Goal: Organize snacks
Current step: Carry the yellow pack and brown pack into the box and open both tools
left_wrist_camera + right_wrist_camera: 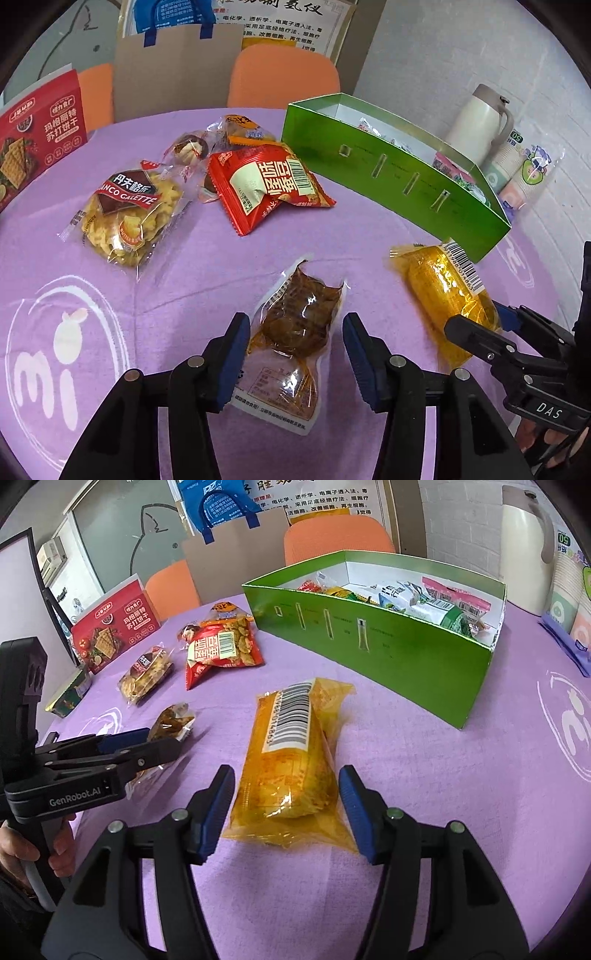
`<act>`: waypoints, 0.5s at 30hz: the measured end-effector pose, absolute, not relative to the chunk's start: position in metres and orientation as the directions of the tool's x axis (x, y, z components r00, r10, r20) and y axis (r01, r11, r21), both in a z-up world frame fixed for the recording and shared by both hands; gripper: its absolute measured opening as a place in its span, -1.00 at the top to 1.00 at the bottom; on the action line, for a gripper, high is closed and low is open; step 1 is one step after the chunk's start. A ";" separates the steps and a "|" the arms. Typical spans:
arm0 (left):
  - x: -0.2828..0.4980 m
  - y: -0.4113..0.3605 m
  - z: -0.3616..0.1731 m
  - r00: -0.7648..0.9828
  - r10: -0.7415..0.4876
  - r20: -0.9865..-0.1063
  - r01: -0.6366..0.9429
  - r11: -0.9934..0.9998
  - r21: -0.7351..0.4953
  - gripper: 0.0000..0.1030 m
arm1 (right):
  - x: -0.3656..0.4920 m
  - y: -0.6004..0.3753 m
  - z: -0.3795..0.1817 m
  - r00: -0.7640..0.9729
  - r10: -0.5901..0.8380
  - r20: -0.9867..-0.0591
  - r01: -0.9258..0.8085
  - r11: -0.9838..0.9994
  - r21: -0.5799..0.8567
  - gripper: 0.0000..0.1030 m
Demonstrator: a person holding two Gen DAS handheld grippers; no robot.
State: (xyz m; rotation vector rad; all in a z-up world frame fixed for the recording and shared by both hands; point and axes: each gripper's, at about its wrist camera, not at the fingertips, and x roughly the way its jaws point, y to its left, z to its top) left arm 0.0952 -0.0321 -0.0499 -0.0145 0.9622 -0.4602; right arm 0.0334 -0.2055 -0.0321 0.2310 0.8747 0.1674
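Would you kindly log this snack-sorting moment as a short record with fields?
surface: purple tablecloth
container: green box, open-topped, packets already inside
left tongs: open, straddling the brown snack packet, pads not clearly pressing
right tongs: open, either side of the yellow packet, small gaps showing
loose snacks: red packet, galette cookie packet
background: cream thermos, red cracker box
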 end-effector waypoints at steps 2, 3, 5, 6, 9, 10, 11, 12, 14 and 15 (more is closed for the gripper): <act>0.094 -0.036 -0.050 0.487 -0.374 -0.790 0.377 0.905 -0.196 -0.03 | 0.034 -0.205 -0.035 0.634 0.244 -0.734 -0.056 0.961 0.271 0.04; 0.094 -0.037 -0.050 0.488 -0.367 -0.792 0.382 0.906 -0.185 -0.02 | 0.034 -0.205 -0.035 0.636 0.249 -0.731 -0.056 0.959 0.278 0.10; 0.093 -0.043 -0.050 0.496 -0.346 -0.797 0.393 0.907 -0.149 0.15 | 0.033 -0.205 -0.034 0.638 0.255 -0.727 -0.058 0.957 0.284 0.15; 0.092 -0.044 -0.050 0.497 -0.342 -0.797 0.396 0.907 -0.141 0.18 | 0.031 -0.205 -0.032 0.639 0.257 -0.725 -0.060 0.956 0.287 0.18; 0.089 -0.045 -0.048 0.494 -0.352 -0.795 0.397 0.905 -0.154 0.21 | 0.025 -0.207 -0.020 0.660 0.294 -0.691 -0.091 0.945 0.314 0.20; 0.087 -0.044 -0.046 0.487 -0.367 -0.792 0.400 0.900 -0.172 0.22 | 0.024 -0.207 -0.014 0.673 0.294 -0.679 -0.097 0.945 0.313 0.20; 0.085 -0.044 -0.043 0.483 -0.387 -0.786 0.406 0.894 -0.190 0.23 | 0.023 -0.207 -0.007 0.685 0.293 -0.667 -0.104 0.945 0.309 0.20; 0.083 -0.043 -0.038 0.481 -0.404 -0.778 0.413 0.887 -0.205 0.23 | 0.023 -0.208 0.000 0.697 0.294 -0.654 -0.112 0.945 0.306 0.20; 0.080 -0.043 -0.025 0.490 -0.430 -0.758 0.428 0.876 -0.221 0.23 | 0.024 -0.212 0.012 0.718 0.292 -0.632 -0.120 0.946 0.301 0.20; 0.079 -0.043 -0.018 0.496 -0.448 -0.744 0.439 0.869 -0.230 0.23 | 0.025 -0.214 0.019 0.731 0.281 -0.622 -0.117 0.949 0.291 0.20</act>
